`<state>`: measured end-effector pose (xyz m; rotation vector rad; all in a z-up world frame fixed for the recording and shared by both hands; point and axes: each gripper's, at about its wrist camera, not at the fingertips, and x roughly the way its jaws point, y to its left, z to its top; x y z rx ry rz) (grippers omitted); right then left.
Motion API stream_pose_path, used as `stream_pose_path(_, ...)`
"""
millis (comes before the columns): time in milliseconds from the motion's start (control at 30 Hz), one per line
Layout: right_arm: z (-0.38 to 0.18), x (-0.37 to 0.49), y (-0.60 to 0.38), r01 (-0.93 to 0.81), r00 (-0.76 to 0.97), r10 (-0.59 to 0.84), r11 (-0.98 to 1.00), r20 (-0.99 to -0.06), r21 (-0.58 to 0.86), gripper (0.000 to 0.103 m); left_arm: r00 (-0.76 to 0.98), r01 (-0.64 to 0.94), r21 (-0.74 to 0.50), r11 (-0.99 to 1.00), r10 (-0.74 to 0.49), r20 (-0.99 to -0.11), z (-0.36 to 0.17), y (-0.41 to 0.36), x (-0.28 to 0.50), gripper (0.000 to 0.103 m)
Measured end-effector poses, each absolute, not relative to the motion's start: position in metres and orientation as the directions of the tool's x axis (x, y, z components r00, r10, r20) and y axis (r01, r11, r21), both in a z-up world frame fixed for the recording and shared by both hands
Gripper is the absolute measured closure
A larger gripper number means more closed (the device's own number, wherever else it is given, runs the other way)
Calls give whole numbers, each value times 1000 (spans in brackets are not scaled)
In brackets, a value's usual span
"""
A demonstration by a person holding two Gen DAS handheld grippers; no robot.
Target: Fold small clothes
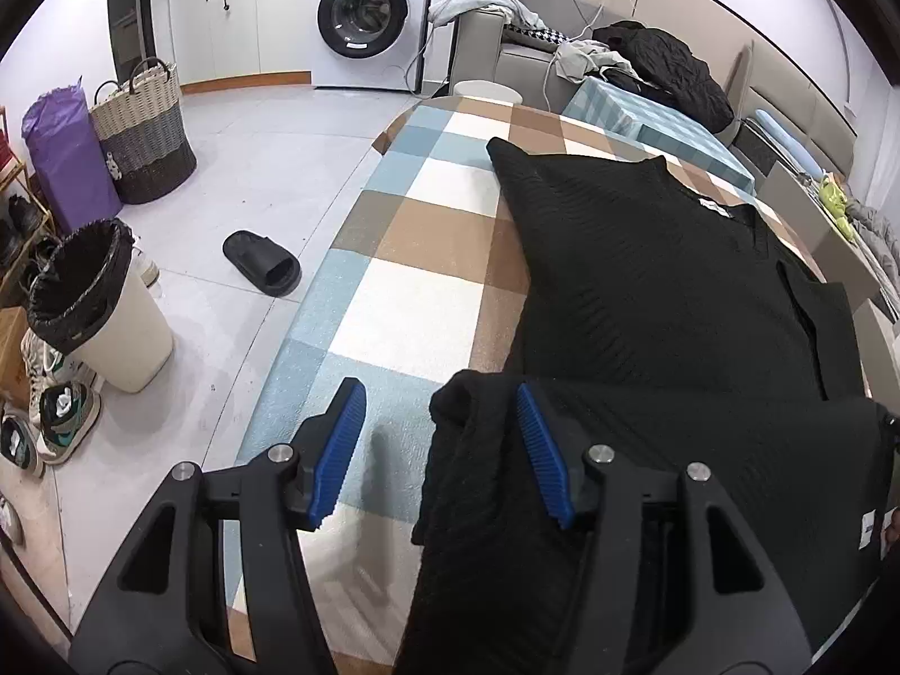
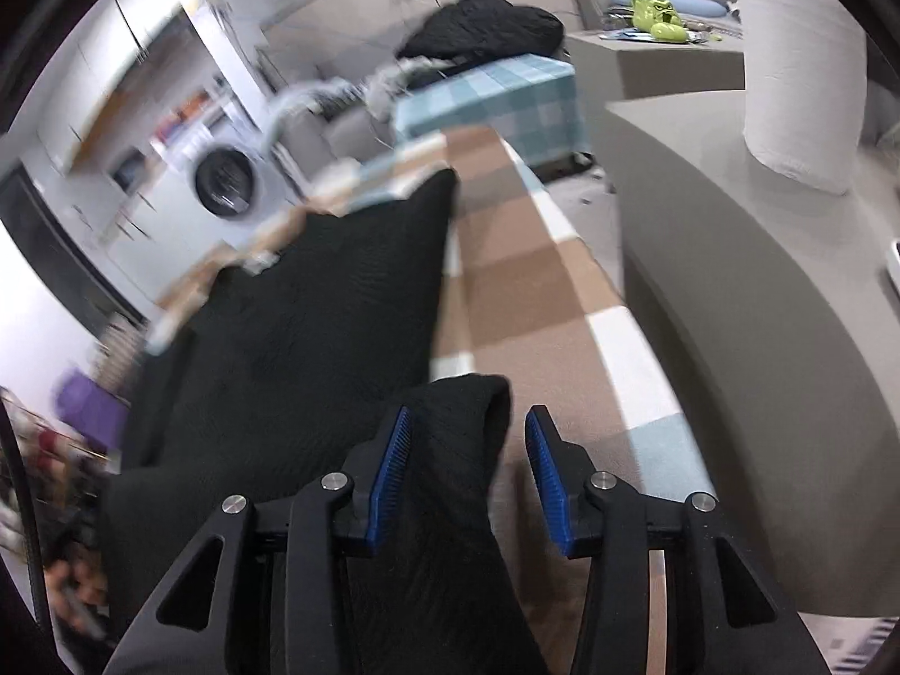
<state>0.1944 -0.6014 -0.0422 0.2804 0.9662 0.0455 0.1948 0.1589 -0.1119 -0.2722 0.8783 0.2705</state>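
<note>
A black knit garment [image 1: 664, 275] lies spread on the checked tablecloth [image 1: 405, 259]. My left gripper [image 1: 441, 433] is open; a fold of the garment's near edge [image 1: 478, 450] lies between its blue pads, against the right pad [image 1: 543, 450]. In the right wrist view the same garment [image 2: 315, 292] stretches away on the left. My right gripper [image 2: 464, 450] is open, with a bunched corner of the garment [image 2: 455, 439] draped between its pads, next to the left pad [image 2: 388, 467]. That view is motion-blurred.
Left of the table: a black slipper [image 1: 261, 270], a lined bin [image 1: 101, 304], a woven basket [image 1: 143, 135], shoes and a washing machine [image 1: 371, 17]. A sofa with dark clothes [image 1: 664, 67] stands behind. A grey counter [image 2: 731, 259] with a white roll [image 2: 799, 67] is on the right.
</note>
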Motion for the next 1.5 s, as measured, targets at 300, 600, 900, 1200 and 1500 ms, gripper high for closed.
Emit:
stream_pose_path(300,-28,148,-622,20,569,270,940,-777,341,50,646,-335,-168,927,97,-757,-100,162,135,49)
stream_pose_path(600,-39,98,-619,-73,548,302,946,-780,315,50,596,-288,-177,941,32,-802,-119,140,103,49)
stream_pose_path(900,-48,99,-601,-151,552,332,942,-765,300,89,629,-264,-192,945,17,-777,-116,135,96,98)
stream_pose_path(1200,4,77,-603,-188,725,350,929,-594,318,99,737,-223,-262,939,-14,-676,-72,141,80,100)
stream_pose_path(1500,24,114,-587,-145,758,280,953,-589,266,99,764,-210,-250,945,-1,-645,-46,150,129,100)
